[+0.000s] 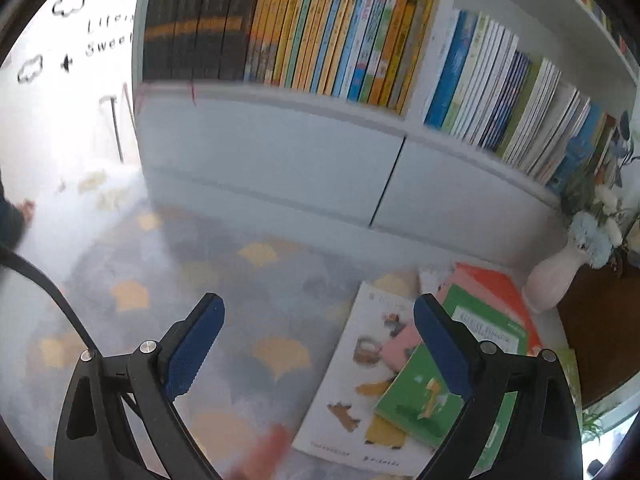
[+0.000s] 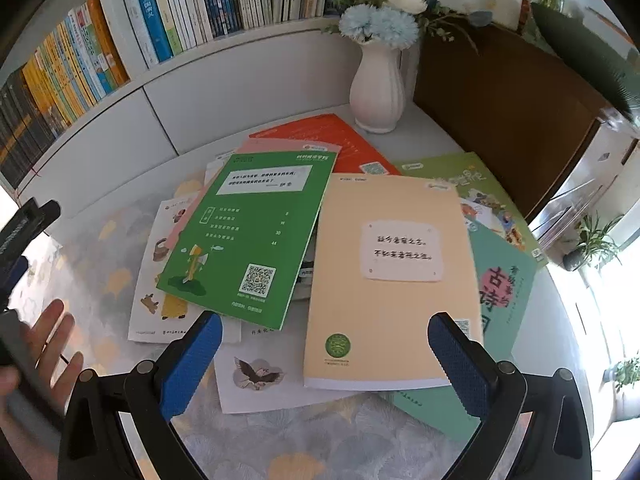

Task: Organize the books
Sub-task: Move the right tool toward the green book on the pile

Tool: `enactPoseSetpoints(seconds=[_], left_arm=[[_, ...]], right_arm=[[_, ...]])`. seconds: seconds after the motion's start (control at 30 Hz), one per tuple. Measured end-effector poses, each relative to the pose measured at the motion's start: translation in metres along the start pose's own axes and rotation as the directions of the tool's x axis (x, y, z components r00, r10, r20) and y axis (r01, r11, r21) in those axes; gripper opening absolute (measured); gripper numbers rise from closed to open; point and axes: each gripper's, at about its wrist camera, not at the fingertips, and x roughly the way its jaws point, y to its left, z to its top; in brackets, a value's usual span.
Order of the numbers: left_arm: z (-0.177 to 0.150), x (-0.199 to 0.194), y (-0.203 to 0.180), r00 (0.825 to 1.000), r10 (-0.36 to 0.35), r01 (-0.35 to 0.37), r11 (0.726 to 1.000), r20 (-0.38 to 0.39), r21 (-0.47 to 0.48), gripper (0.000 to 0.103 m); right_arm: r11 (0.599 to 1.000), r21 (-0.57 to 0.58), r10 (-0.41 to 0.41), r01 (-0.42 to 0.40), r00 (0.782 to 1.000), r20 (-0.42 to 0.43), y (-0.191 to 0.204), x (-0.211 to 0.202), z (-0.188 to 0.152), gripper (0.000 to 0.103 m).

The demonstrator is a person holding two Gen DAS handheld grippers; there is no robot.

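A loose pile of thin books lies on the patterned tablecloth. In the right wrist view a beige book lies on top, beside a green book, with an orange one, a teal one and white picture books under them. My right gripper is open and empty just above the beige book's near edge. My left gripper is open and empty above the tablecloth, left of the pile; the green book and a white book show there.
A white bookcase with upright books stands behind the table. A white vase with blue and white flowers stands behind the pile, next to a brown cabinet. A hand is at the left.
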Motion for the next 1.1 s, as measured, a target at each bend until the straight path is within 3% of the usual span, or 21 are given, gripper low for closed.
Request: enactPoseSetpoints(seconds=[0.1,0.17,0.2,0.33,0.4,0.53,0.57,0.63,0.67,0.77,0.87,0.93,1.0,1.1], left_arm=[[-0.021,0.021,0.015,0.991,0.058,-0.054,0.998,-0.118,0.041,0.095],[-0.033,0.033,0.026,0.968,0.1,-0.087,0.994,-0.229,0.067,0.093],[-0.038,0.034,0.03,0.962,0.113,-0.099,0.993,-0.249,0.069,0.093],[-0.063,0.03,0.036,0.968,0.156,-0.149,0.988,-0.195,0.048,0.093],[-0.077,0.039,0.027,0.963,0.165,-0.154,0.986,-0.211,0.067,0.093],[-0.1,0.051,-0.004,0.967,0.14,-0.097,0.975,-0.213,0.2,0.094],[-0.106,0.051,-0.012,0.974,0.129,-0.08,0.966,-0.188,0.247,0.094],[-0.118,0.043,-0.025,0.99,0.13,-0.105,0.941,-0.058,0.323,0.101],[-0.121,0.043,-0.026,0.99,0.135,-0.112,0.934,-0.045,0.34,0.102],[-0.116,0.048,-0.011,0.992,0.076,-0.045,0.959,-0.1,0.28,0.103],[-0.11,0.058,0.016,0.982,-0.071,0.096,0.986,-0.177,0.137,0.103],[-0.111,0.051,0.023,0.979,-0.13,0.146,0.985,-0.159,0.09,0.102],[-0.115,0.049,0.018,0.979,-0.126,0.142,0.985,-0.159,0.094,0.102],[-0.118,0.053,0.001,0.985,-0.033,0.063,0.983,-0.171,0.175,0.103]], right_arm=[[1.0,0.0,-0.013,0.013,1.0,0.013,-0.002,-0.004,0.0,0.103],[1.0,0.005,-0.008,0.008,1.0,0.006,-0.002,-0.002,0.0,0.103],[1.0,0.007,-0.006,0.006,1.0,0.003,-0.002,-0.001,0.0,0.103],[1.0,-0.008,-0.01,0.01,1.0,-0.01,0.003,0.004,-0.001,0.103],[1.0,-0.023,-0.014,0.013,1.0,-0.014,0.007,0.006,-0.001,0.103],[0.998,-0.054,-0.027,0.026,1.0,-0.01,0.013,0.006,-0.002,0.103],[0.998,-0.062,-0.033,0.033,0.999,-0.006,0.013,0.005,-0.003,0.103],[0.996,-0.075,-0.051,0.051,0.999,0.001,0.014,0.005,-0.003,0.103],[0.996,-0.076,-0.056,0.056,0.998,0.001,0.014,0.006,-0.002,0.103],[0.997,-0.063,-0.054,0.053,0.999,-0.008,0.011,0.008,-0.001,0.103],[0.997,-0.055,-0.054,0.052,0.998,-0.022,0.01,0.012,-0.001,0.103],[0.996,-0.068,-0.055,0.053,0.998,-0.024,0.011,0.013,-0.002,0.103],[0.994,-0.082,-0.067,0.065,0.998,-0.02,0.013,0.014,-0.002,0.103],[0.994,-0.087,-0.067,0.064,0.997,-0.031,0.015,0.018,-0.003,0.103]])
